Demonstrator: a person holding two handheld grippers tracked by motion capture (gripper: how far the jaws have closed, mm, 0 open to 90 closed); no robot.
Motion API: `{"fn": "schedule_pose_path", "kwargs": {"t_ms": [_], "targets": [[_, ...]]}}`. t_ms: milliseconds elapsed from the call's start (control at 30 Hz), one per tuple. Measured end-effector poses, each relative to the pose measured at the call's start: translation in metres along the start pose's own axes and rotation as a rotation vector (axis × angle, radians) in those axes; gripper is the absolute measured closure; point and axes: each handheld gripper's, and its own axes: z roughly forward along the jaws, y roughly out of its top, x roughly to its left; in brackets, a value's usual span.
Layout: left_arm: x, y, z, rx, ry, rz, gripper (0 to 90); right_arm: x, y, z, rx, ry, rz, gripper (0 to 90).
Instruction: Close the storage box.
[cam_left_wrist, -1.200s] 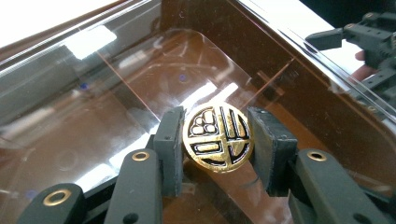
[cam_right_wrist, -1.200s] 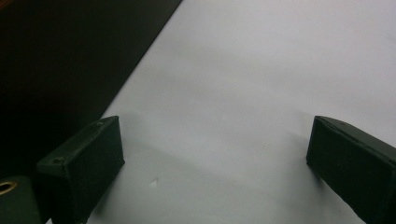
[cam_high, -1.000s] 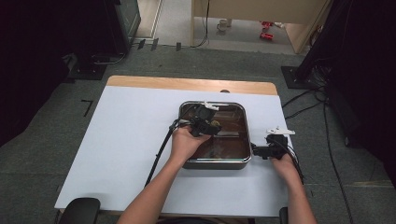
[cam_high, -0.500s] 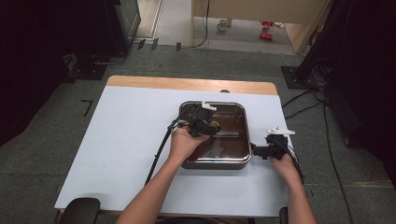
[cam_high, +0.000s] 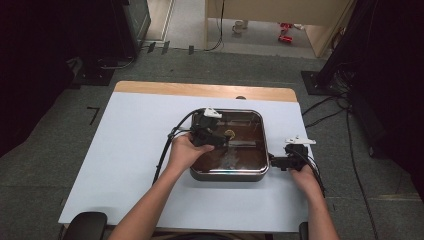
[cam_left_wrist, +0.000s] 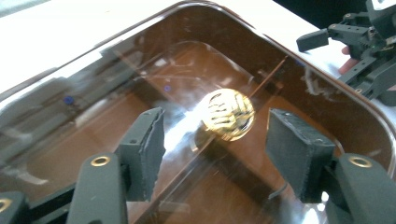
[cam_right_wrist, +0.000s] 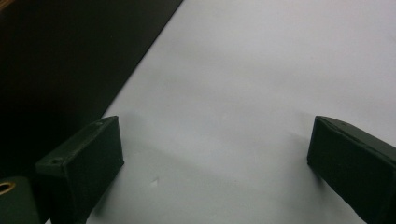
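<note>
A square metal tray (cam_high: 227, 176) with a shiny brown inside sits mid-table. A small round gold object (cam_high: 230, 133) lies on its floor. My left gripper (cam_high: 222, 141) hangs over the tray's left part with jaws open and nothing between them. In the left gripper view the gold object (cam_left_wrist: 229, 114) lies just beyond the gap of the left gripper (cam_left_wrist: 215, 135), inside the tray (cam_left_wrist: 140, 28). My right gripper (cam_high: 273, 162) rests on the table beside the tray's right front corner, open and empty. The right gripper (cam_right_wrist: 215, 154) looks down on bare white table, with the tray's dark wall (cam_right_wrist: 70, 56) at upper left.
The white table top (cam_high: 125, 150) has a wooden strip (cam_high: 200, 90) along its far edge. A black cable (cam_high: 165, 150) trails from the left gripper across the table. Dark equipment stands on the floor around the table.
My left gripper and hand have shifted slightly to the left over the tray. The right gripper has stayed put.
</note>
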Motion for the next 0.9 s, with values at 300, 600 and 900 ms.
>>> {"fn": "schedule_pose_path", "kwargs": {"t_ms": [300, 600, 900], "targets": [[0.033, -0.024, -0.041, -0.091, -0.042, -0.087, 35.2, 0.0, 0.0, 0.0, 0.0, 0.0, -0.006, 3.0], [0.053, -0.048, -0.058, -0.061, 0.023, -0.064, 31.6, 0.0, 0.0, 0.0, 0.001, 0.0, -0.003, 3.0], [0.078, -0.074, -0.073, -0.076, 0.083, -0.081, 31.7, 0.0, 0.0, 0.0, 0.0, -0.001, -0.003, 3.0]]}}
